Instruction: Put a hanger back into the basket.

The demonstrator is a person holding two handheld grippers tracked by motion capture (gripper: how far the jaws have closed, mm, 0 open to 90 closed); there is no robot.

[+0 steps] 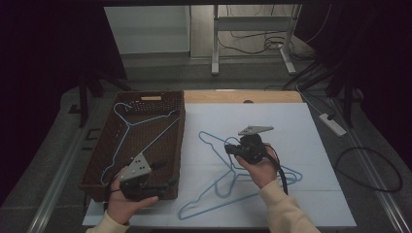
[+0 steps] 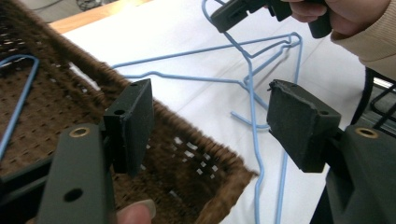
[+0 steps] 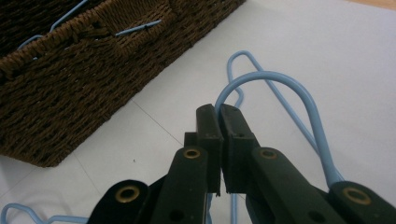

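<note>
Hangers of thin blue wire lie about the table: two [image 1: 228,187] overlap on the white sheet [image 1: 311,145] to the right of the basket [image 1: 104,141], and one more [image 1: 141,124] lies inside the basket, reaching from its far left corner toward its near end. The right gripper [image 1: 232,148] is out over the sheet, its jaws pressed together on the wire of one hanger; in the right gripper view the pads [image 3: 208,123] meet on one end of the blue hook [image 3: 275,79], which arches up and over to the right of them. A second hook lies flat on the sheet just behind it. The left gripper [image 1: 163,165] is held above the near right corner of the basket, jaws spread wide with nothing between them; in the left gripper view its two pads [image 2: 135,116] stand well apart over the woven rim [image 2: 205,158], with the hangers on the sheet beyond and the right gripper [image 2: 233,14] at the top.
</note>
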